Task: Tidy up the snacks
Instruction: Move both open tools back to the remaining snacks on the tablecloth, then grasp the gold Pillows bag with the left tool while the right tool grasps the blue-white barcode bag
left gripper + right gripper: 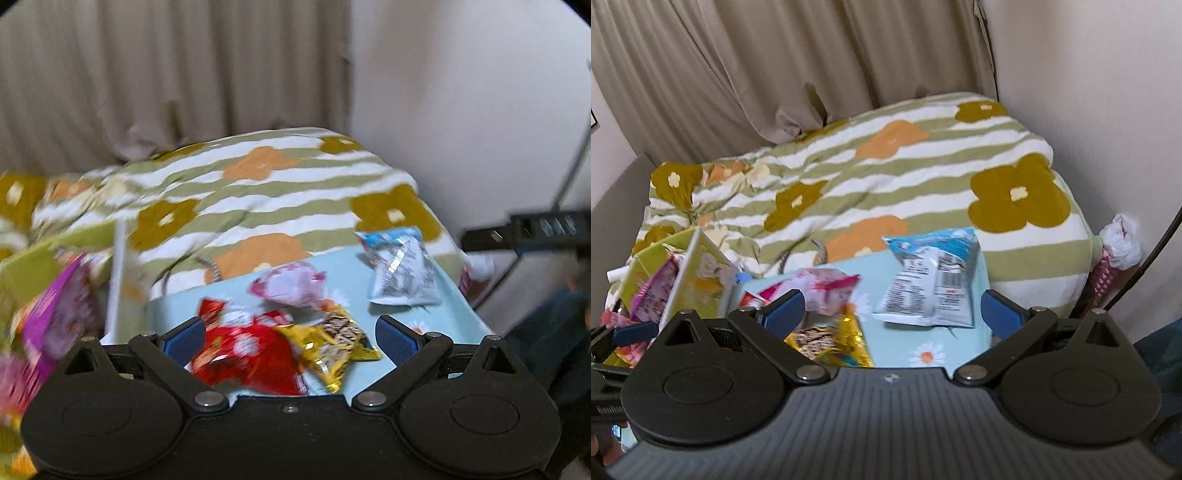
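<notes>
nearby, green box (701, 273) holding snack packets (652, 295)

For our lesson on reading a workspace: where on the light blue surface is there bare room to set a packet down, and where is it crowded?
Bare room lies on the light blue surface below the blue-and-white packet, around the printed daisy. It is crowded left of there, where the yellow packet, red packet and pink packet bunch together.

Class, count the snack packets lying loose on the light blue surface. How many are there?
4: red packet nearest, yellow packet touching its right side, pink packet behind them, blue-and-white packet far right. More sit in the green box; others may be hidden.
</notes>
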A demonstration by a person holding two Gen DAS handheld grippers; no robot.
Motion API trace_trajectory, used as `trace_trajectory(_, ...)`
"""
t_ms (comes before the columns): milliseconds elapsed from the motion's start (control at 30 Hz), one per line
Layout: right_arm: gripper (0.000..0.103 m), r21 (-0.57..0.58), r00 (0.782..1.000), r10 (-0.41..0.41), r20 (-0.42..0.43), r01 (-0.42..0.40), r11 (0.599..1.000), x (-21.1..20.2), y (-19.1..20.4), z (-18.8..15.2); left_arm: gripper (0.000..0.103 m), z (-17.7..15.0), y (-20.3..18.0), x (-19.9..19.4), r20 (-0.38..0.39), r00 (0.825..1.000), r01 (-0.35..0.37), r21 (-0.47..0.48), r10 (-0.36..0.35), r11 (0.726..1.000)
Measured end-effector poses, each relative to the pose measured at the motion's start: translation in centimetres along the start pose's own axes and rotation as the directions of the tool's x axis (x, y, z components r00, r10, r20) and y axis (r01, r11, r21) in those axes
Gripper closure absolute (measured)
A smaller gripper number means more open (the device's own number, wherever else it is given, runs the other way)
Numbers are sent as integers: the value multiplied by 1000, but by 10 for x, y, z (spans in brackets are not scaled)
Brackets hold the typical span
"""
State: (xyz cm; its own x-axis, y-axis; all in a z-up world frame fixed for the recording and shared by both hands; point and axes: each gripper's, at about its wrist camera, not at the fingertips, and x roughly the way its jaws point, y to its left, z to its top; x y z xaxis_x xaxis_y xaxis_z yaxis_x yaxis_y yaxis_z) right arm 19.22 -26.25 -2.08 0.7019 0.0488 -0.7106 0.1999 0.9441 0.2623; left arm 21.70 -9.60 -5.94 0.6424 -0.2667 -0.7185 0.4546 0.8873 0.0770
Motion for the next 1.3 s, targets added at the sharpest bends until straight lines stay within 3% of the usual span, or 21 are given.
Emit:
trace_trajectory(200, 0, -25, 999, -3, -44, 2, 1000, 35, -26, 8, 3, 3, -35, 52, -44, 999, 22, 272, -11, 962)
trace_trajectory(433, 0, -34, 998, 9, -64, -11, 999, 70, -42, 12, 4, -7, -51, 105, -163, 986, 97, 394, -35, 914)
trace_trajectory(533, 0, -33, 997, 14, -82, -16, 999, 85, -45, 11, 10, -11, -53, 118, -200, 979, 113, 417, -30, 902)
trace_trajectory(633, 0, -36, 995, 19, -100, -22, 999, 99, -47, 11, 13, -14, -55, 131, -232, 973, 120, 414, -23, 902)
trace_trajectory(733, 0, -49, 994, 20, -110, -25, 998, 112, -47, 12, 22, -14, -52, 141, -255, 967, 126, 385, -25, 914)
trace_trajectory(867, 0, -76, 993, 13, -119, -23, 997, 129, -46, 14, 44, -15, -48, 151, -277, 960, 125, 335, -29, 934)
trace_trajectory(933, 0, -86, 992, 11, -124, -22, 996, 136, -45, 14, 46, -15, -48, 155, -295, 955, 137, 308, -43, 941)
trace_trajectory(1300, 0, -118, 987, 0, -162, -19, 993, 170, -42, 13, 48, -18, -46, 153, -270, 962, 102, 192, -48, 976)
